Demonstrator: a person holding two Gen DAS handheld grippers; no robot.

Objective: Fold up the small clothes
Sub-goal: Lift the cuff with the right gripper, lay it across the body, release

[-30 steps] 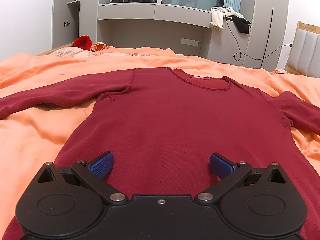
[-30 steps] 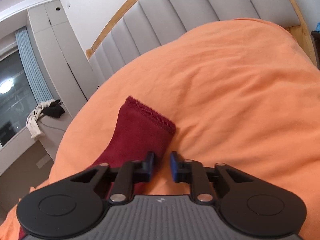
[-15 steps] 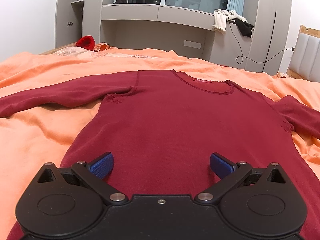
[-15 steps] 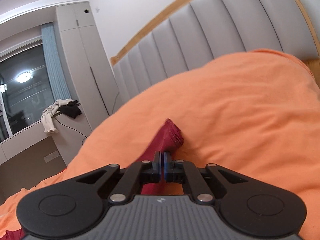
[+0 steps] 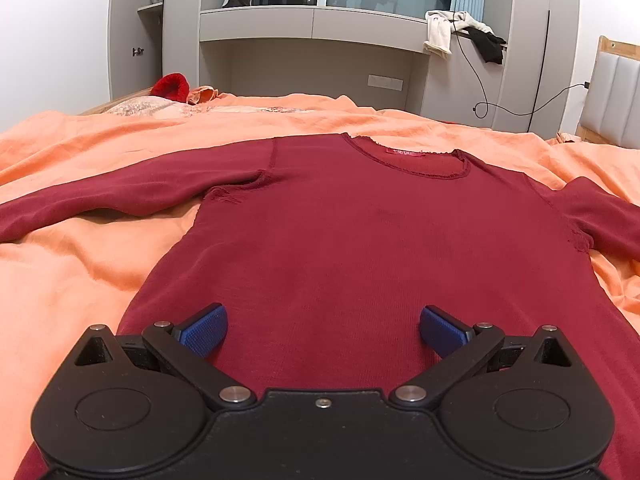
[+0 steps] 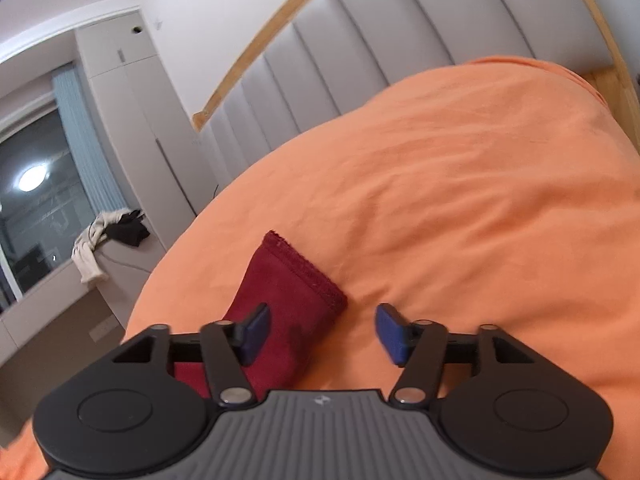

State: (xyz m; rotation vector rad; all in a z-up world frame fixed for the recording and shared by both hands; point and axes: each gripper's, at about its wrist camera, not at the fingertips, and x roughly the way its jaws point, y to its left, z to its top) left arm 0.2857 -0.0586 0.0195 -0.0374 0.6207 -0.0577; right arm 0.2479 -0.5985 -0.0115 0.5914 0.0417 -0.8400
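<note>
A dark red long-sleeved top (image 5: 360, 248) lies spread flat on the orange bedcover (image 5: 80, 272), neck away from me, sleeves out to both sides. My left gripper (image 5: 322, 330) hovers open over its lower body, nothing between the blue pads. In the right wrist view the end of one red sleeve (image 6: 288, 300) lies flat on the orange bedcover (image 6: 460, 220), cuff pointing away. My right gripper (image 6: 322, 334) is just above it, its jaws opening; the left pad (image 6: 256, 330) is over the sleeve, the right pad over the cover, and neither presses on the cloth.
A padded grey headboard (image 6: 400, 48) with a wooden frame stands behind the bed. A grey wall unit (image 5: 312, 28) with draped clothes (image 5: 444, 32) and a hanging cable lies beyond the bed. A red item (image 5: 172, 86) and a patterned cloth sit at the far left edge.
The right gripper shut on the sleeve end, lifted it a little, then let go; its jaws now stand apart and the sleeve lies flat. The left gripper has stayed open over the top.
</note>
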